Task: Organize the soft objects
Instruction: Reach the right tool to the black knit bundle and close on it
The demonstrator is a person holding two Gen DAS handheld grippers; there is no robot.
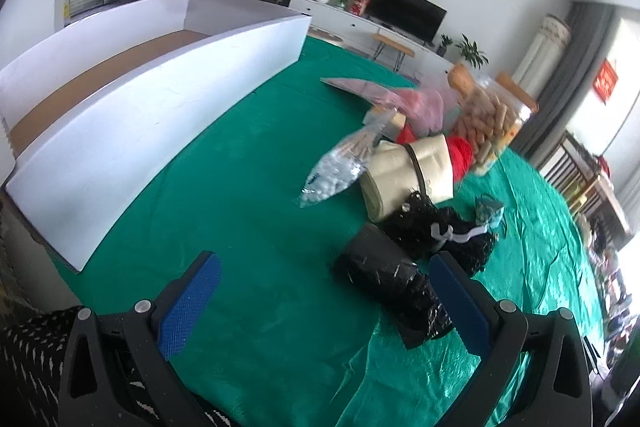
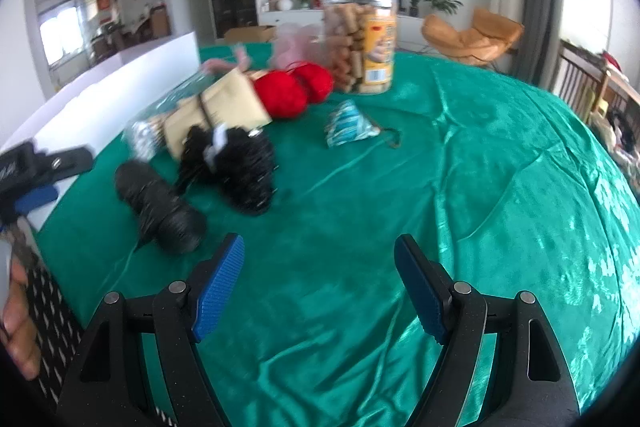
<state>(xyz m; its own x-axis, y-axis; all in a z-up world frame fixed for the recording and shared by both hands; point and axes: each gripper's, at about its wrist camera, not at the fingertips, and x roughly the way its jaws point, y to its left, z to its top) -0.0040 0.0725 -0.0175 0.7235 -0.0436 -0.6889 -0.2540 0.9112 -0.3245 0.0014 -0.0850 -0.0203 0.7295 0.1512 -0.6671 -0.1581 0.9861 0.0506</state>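
Observation:
A pile of soft things lies on the green cloth (image 1: 248, 187): a black roll (image 1: 390, 281), black fuzzy yarn (image 1: 436, 227), a beige rolled cloth (image 1: 408, 175), red yarn (image 2: 294, 89) and a small teal pouch (image 2: 348, 125). My left gripper (image 1: 326, 283) is open, its right pad beside the black roll (image 2: 160, 207). My right gripper (image 2: 320, 267) is open over bare cloth (image 2: 440, 167), to the right of that roll. The left gripper (image 2: 44, 179) also shows at the left edge of the right wrist view, held by a hand (image 2: 18, 319).
A large white shallow box (image 1: 132, 115) with a brown floor stands at the left. A clear jar of corks (image 2: 360, 41) stands behind the pile, with a plastic bag of white balls (image 1: 340, 171) and pink items (image 1: 404, 103) nearby. A patterned sleeve (image 1: 28, 367) is at bottom left.

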